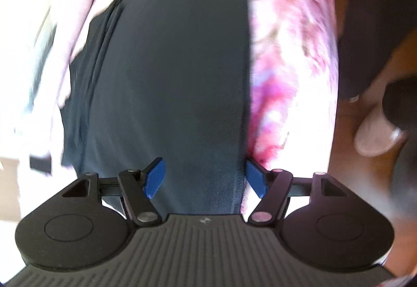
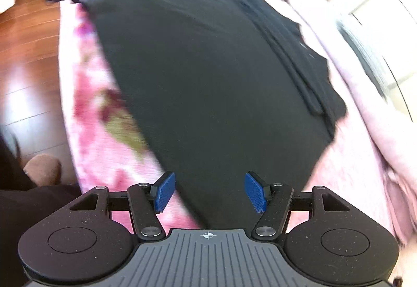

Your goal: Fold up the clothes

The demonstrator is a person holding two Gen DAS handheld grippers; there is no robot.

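- Wooden floor [image 2: 28, 52] shows at the left edge of the right wrist view and the right edge of the left wrist view; between them lies a bed under a pink flowered cover [image 2: 96, 125].
- On that cover a dark garment [image 2: 208, 73] is spread flat and fills the middle of both frames. It looks already folded once, with a doubled band along its upper right side in the right view, though blur makes that uncertain.
- Left gripper [image 1: 206, 177] hangs over the garment's near end with its jaws about half open. Dark cloth runs up between the blue pads [image 1: 156, 177], but they do not press it. Nothing is held.
- Right gripper [image 2: 209, 191] has its jaws wide apart over the garment's near edge, where cloth meets cover. It is also empty.
- The garment's long axis runs away from both grippers, from bottom centre toward the top of each frame. Its long straight edge lies just inside the left gripper's right-hand pad, so that hand looks better placed to pinch it. In my judgement the next fold needs both near corners taken.
- Both near corners are hidden behind the gripper bodies.
- Its far end is smeared by motion blur.
- A foot [image 1: 378, 133] stands on the floor beside the bed.
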